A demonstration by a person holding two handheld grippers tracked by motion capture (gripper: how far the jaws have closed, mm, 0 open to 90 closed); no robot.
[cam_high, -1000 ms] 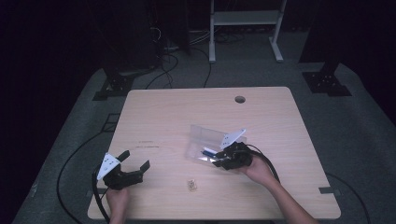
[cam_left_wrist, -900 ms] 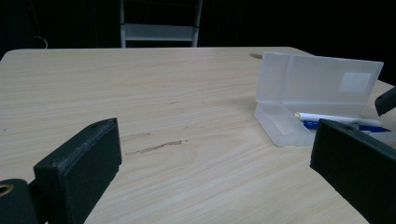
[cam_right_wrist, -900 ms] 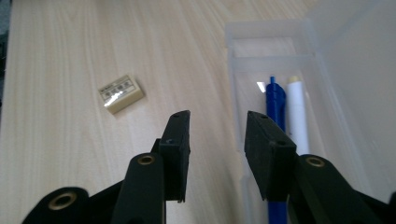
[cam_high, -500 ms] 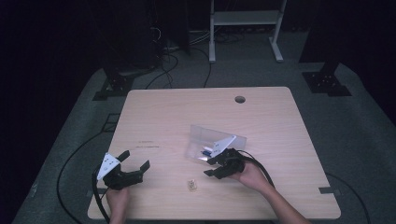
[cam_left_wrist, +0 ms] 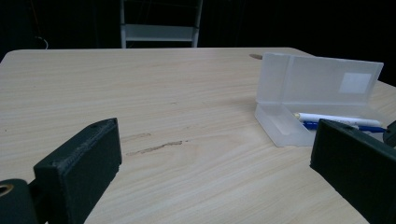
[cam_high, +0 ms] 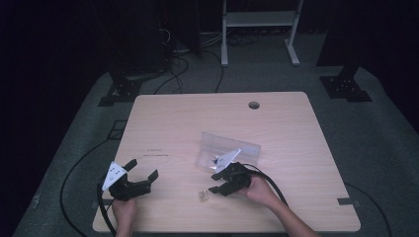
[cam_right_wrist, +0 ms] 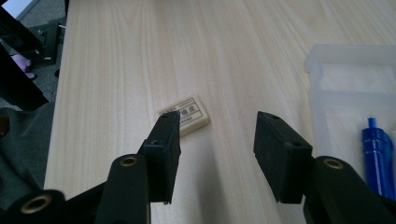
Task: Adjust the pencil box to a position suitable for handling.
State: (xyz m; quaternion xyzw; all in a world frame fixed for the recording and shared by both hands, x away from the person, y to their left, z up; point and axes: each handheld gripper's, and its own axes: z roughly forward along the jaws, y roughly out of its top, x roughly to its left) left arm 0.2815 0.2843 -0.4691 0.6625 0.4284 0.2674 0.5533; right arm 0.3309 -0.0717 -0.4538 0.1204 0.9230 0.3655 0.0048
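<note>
**Right gripper over eraser, jaws apart**

Right gripper (cam_high: 221,183) sits low over the table (cam_high: 168,123), jaws have just been opening, nothing between them. Eraser (cam_right_wrist: 183,115) lies flat on the wood just ahead of the jaw tips, near the left one, not gripped. Open clear pencil case (cam_left_wrist: 312,93) just beside the right gripper, blue pen (cam_right_wrist: 378,156) and a white pen (cam_left_wrist: 336,118) inside. Left gripper (cam_high: 142,176) rests near the table's front-left corner, jaws wide apart, empty.

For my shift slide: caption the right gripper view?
Right gripper, jaws open, nearing an eraser beside the open pencil case.
</note>
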